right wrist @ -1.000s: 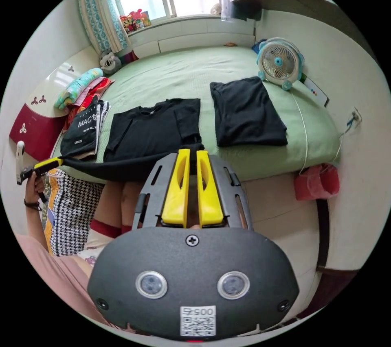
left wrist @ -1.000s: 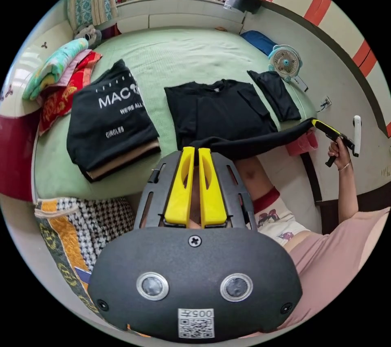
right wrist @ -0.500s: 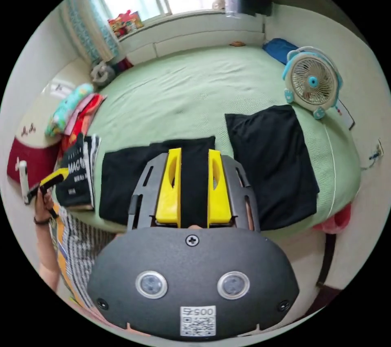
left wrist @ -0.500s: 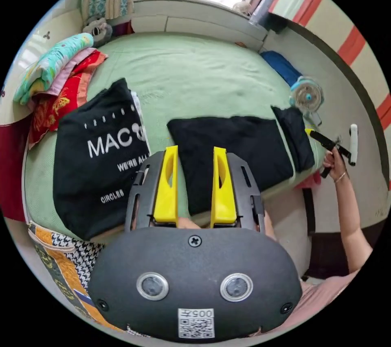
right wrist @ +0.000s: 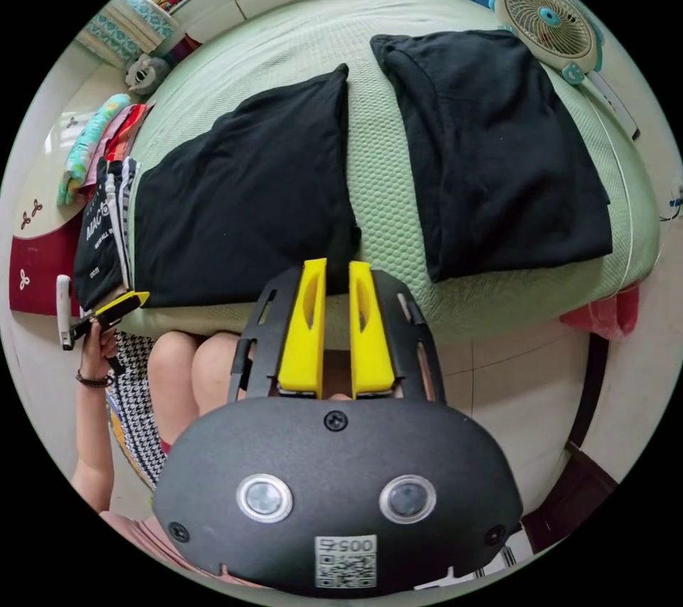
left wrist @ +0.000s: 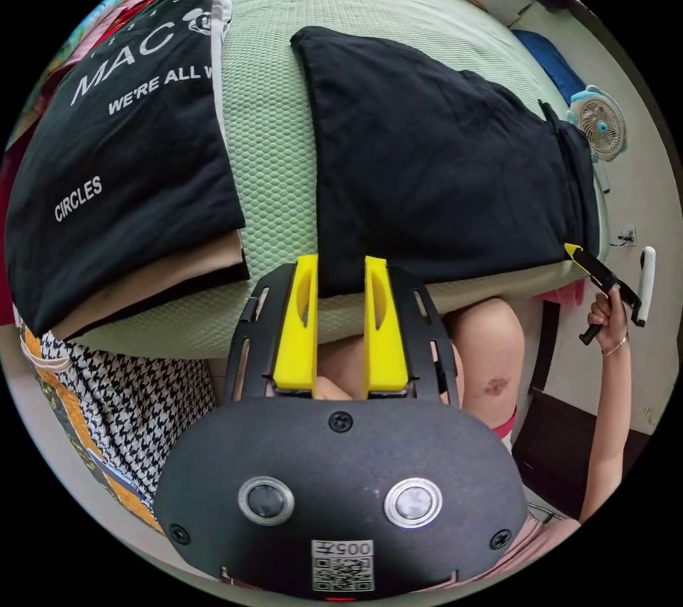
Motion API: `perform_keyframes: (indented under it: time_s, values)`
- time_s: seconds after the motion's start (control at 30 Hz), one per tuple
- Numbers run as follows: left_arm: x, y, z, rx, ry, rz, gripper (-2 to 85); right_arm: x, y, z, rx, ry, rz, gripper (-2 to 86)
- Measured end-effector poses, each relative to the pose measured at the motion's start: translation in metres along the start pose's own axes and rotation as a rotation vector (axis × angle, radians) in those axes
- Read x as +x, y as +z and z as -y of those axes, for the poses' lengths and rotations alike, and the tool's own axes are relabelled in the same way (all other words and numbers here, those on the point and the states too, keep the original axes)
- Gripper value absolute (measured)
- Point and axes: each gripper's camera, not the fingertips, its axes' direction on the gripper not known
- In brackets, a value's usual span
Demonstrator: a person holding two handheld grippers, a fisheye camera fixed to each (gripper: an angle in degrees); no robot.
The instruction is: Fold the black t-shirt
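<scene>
The black t-shirt lies folded into a rectangle on the green bed, with one long side at the near edge. My left gripper is open, and the shirt's near left corner sits between its jaw tips. My right gripper has its jaws drawn close on the shirt's near right corner. In the left gripper view the right gripper is held in a hand at that corner. In the right gripper view the left gripper is at the other corner.
A second folded black garment lies right of the shirt, with a small fan behind it. A stack topped by a printed black shirt lies to the left. The person's knees are against the bed edge, beside houndstooth cloth.
Both grippers carried the stretched hem over the shirt, folding it in half, then opened. Both cameras have dropped to the near corners, and the right jaws have narrowed on the cloth.
</scene>
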Motion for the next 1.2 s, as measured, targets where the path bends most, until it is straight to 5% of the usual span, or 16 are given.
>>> perform_keyframes:
  time_s: [0.13,0.6,0.93,1.2]
  values:
    - [0.004,0.001,0.000,0.025,0.004,0.018,4.3,0.000,-0.002,-0.001,0.047,-0.024,0.026,-0.9]
    - [-0.009,0.030,-0.049,0.059,0.014,0.021,5.4,0.015,0.005,-0.039,0.090,0.043,0.104,-0.9]
    - [-0.041,0.015,-0.083,0.157,-0.023,0.043,6.3,-0.007,-0.012,-0.033,0.235,-0.024,0.088,9.1]
    - [-0.066,0.017,-0.104,0.191,-0.064,-0.037,6.1,-0.041,0.030,0.036,0.113,-0.051,0.074,10.2]
